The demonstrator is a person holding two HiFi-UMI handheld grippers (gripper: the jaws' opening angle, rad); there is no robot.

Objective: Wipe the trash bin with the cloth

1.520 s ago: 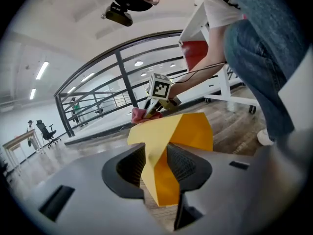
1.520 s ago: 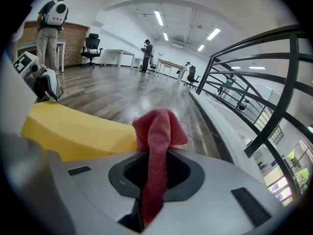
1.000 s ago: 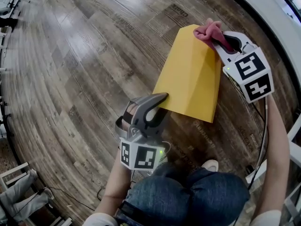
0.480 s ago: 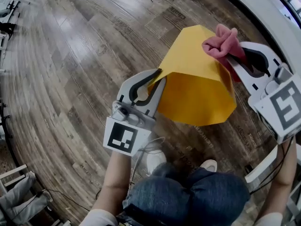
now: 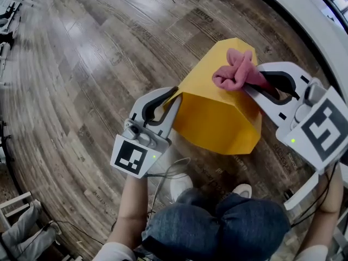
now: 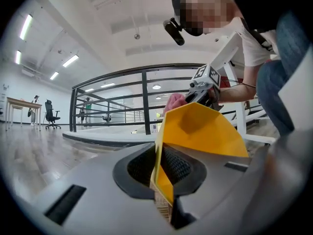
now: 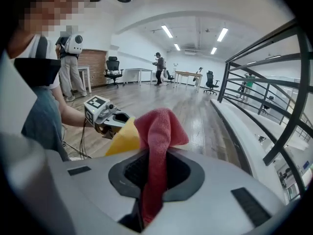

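The yellow trash bin (image 5: 217, 113) is tilted, its open end toward my knees. My left gripper (image 5: 175, 95) has the bin's rim wall (image 6: 159, 165) between its jaws; they are closing and the pads press on it. A pink cloth (image 5: 234, 72) lies bunched against the bin's upper outer side, and my right gripper (image 5: 254, 83) is shut on it. In the right gripper view the cloth (image 7: 156, 136) hangs down between the pads, with the bin's edge (image 7: 122, 137) and the left gripper (image 7: 105, 114) behind it. The left gripper view shows the cloth (image 6: 174, 102) over the bin's far edge.
Wood-plank floor (image 5: 92, 53) lies all round. A white curved ledge (image 5: 321, 31) with a black railing (image 7: 274, 102) runs along the right. My knees in jeans (image 5: 217, 222), a shoe (image 5: 243, 190) and cables (image 5: 163, 173) are below the bin. Desks, chairs and people stand far off.
The left gripper has taken the bin's rim and turned its open end toward me. The right gripper has carried the cloth from the bin's far end onto its upper side.
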